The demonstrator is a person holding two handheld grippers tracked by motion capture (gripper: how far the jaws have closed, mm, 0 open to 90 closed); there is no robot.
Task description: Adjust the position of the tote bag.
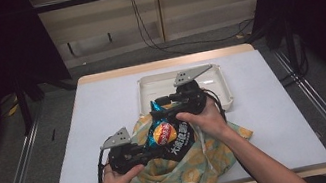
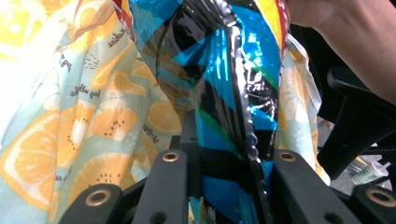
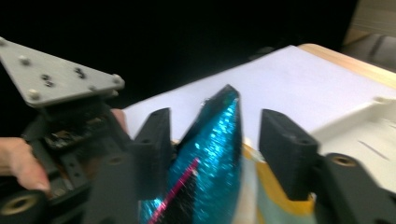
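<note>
On the white desk (image 1: 103, 112), near its front edge, a blue foil snack bag (image 1: 168, 132) stands in the mouth of an orange-slice print cloth bag (image 1: 185, 169), ahead of a white tray (image 1: 223, 86). Left claw (image 2: 224, 163) is clenched on the snack bag's lower part, foil pinched between both jaws. Right claw (image 3: 212, 135) stands released, jaws apart either side of the bag's top corner, pads not touching it. Judgement: the step is seating the snack bag inside the cloth bag; the left grip should stay firm but not crush the contents, while the right claw spreads the cloth rim before the bag goes lower. Writing: white Chinese characters on the snack bag, not legible; small script on the cloth, unreadable
</note>
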